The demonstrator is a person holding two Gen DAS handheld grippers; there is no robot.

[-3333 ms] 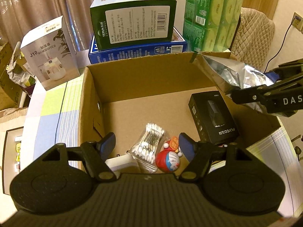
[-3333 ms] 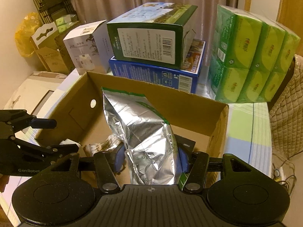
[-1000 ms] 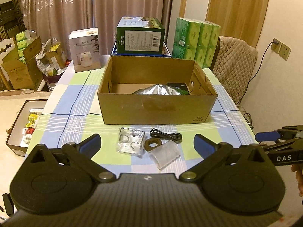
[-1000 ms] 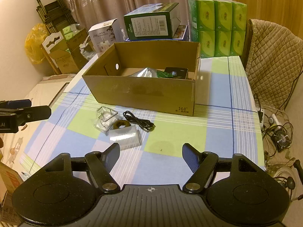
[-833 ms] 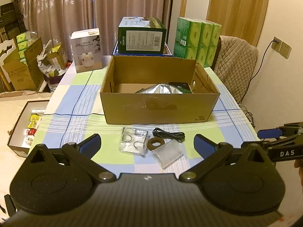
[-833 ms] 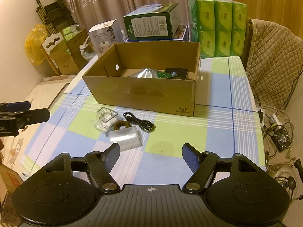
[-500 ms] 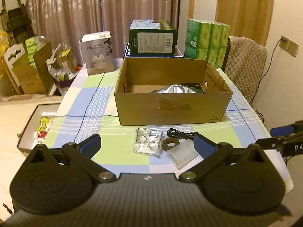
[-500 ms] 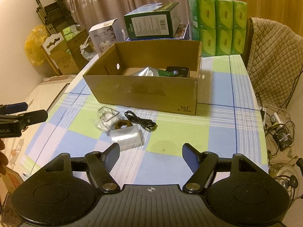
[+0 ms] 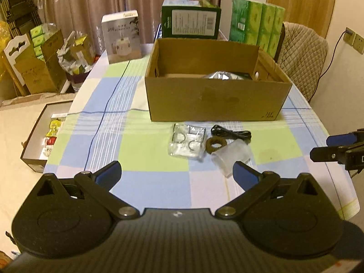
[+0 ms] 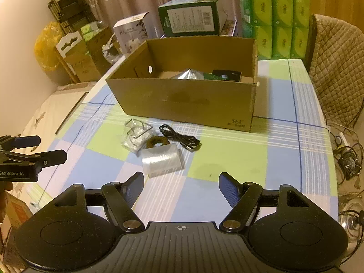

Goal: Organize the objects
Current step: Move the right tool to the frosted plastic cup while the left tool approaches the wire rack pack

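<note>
- Cable lies on the table before the cardboard box, long axis slanting toward the right gripper.
- Both grippers' fingers spread, empty; left gripper.

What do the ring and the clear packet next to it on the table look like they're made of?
The ring: probably a fabric or fuzzy elastic band, dark brown and matte with a rough texture. The clear packet: thin glossy plastic, by its sheen and ribbed reflections; its contents cannot be told.
</note>
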